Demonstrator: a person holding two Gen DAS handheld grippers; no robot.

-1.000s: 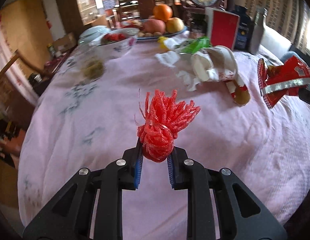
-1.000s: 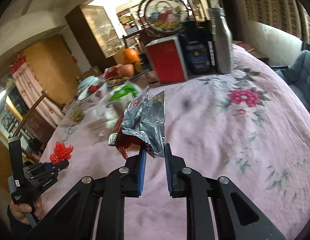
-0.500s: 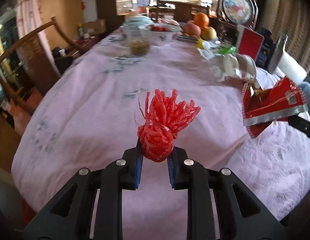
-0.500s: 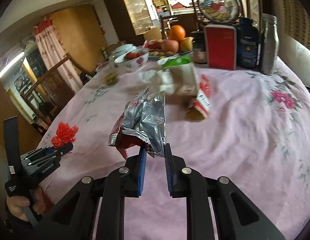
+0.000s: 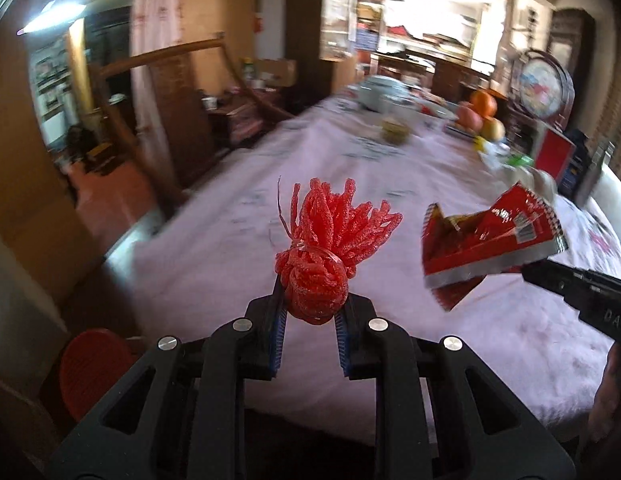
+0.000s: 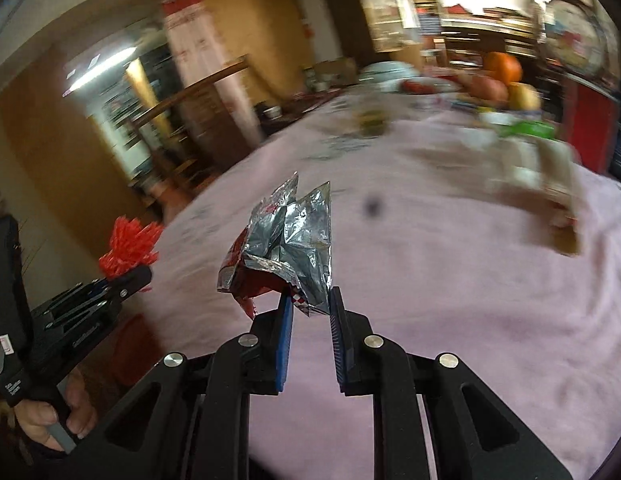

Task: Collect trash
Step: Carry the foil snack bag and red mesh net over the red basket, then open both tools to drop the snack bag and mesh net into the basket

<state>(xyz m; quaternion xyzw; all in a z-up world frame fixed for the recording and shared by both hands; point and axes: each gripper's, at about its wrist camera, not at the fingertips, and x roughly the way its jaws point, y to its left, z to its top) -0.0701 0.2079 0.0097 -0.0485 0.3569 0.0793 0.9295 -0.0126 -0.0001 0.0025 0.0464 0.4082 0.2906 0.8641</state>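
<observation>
My left gripper (image 5: 310,310) is shut on a red foam fruit net (image 5: 330,248), knotted into a ball with a frayed tuft on top. It hangs above the near left edge of the pink-clothed table (image 5: 390,208). My right gripper (image 6: 309,300) is shut on a crumpled snack wrapper (image 6: 288,248), silver inside and red outside. In the left wrist view the same wrapper (image 5: 490,236) floats at the right, held by the right gripper's black fingers (image 5: 550,276). In the right wrist view the left gripper (image 6: 134,276) with the net (image 6: 130,248) is at the far left, a hand (image 6: 46,416) on its handle.
More trash, a crumpled white bag (image 6: 538,176) and green packet (image 6: 530,130), lies blurred further back on the table. Fruit (image 5: 480,114), bowls (image 5: 380,88), a red box (image 5: 552,156) and bottles stand at the far end. A wooden chair (image 5: 170,120) and a red stool (image 5: 92,368) are at the left.
Both grippers have swung left across the table and rolled, still holding the net and the wrapper. The view now reaches the table's left edge, the chair and the floor.
</observation>
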